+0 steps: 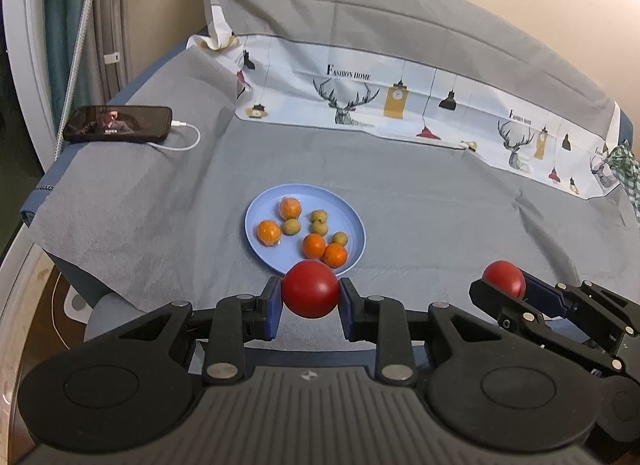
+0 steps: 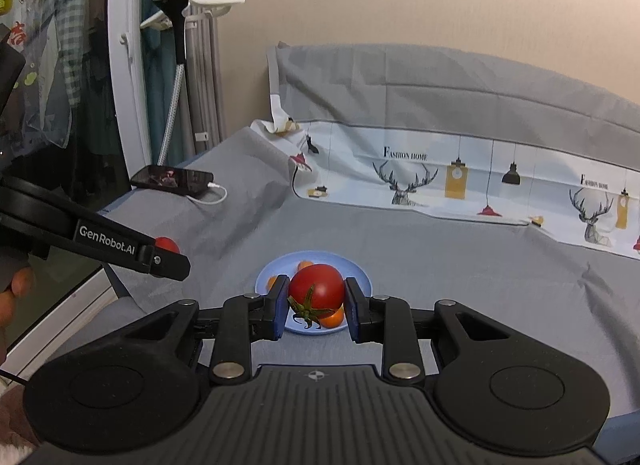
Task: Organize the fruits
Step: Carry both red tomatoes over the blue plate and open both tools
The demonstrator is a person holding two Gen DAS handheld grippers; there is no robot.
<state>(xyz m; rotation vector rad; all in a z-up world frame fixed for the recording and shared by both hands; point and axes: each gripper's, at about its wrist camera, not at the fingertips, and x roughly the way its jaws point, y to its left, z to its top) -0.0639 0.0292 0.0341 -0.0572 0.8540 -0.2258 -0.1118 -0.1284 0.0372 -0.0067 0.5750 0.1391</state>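
So, starting with the left wrist view: the left gripper [image 1: 311, 295] is holding a smooth red tomato [image 1: 310, 289], its blue pads [image 1: 273, 307] clamped on either side of it. It's hanging just over the near rim of a light blue plate [image 1: 256, 221] that's sitting on a grey sheet [image 1: 440, 217]. On the plate four little oranges [image 1: 268, 233] and four brownish-green round fruits [image 1: 292, 226] are lying, some of them touching each other. Off to the right the right gripper [image 1: 505, 280] is poking in with a second tomato [image 1: 502, 276] pinched in its jaws, beside the plate and clear of it. A dark phone [image 1: 118, 123] is charging at the far left on a white cable [image 1: 186, 139], and a printed cloth with deer and lamps [image 1: 400, 105] is running along the back. Switching to the right wrist view: the right gripper [image 2: 316, 302] is squeezing its tomato [image 2: 316, 289] with the green stem [image 2: 308, 307] facing the camera, and the plate [image 2: 360, 271] is lying right behind it, mostly hidden, with bits of orange [image 2: 334, 319] peeking out. The left gripper [image 2: 170, 255] is coming in from the left, its tomato [image 2: 167, 244] just showing behind a finger, and the jaws aren't readable from this side. A thumb [image 2: 20, 283] is showing at the left edge.
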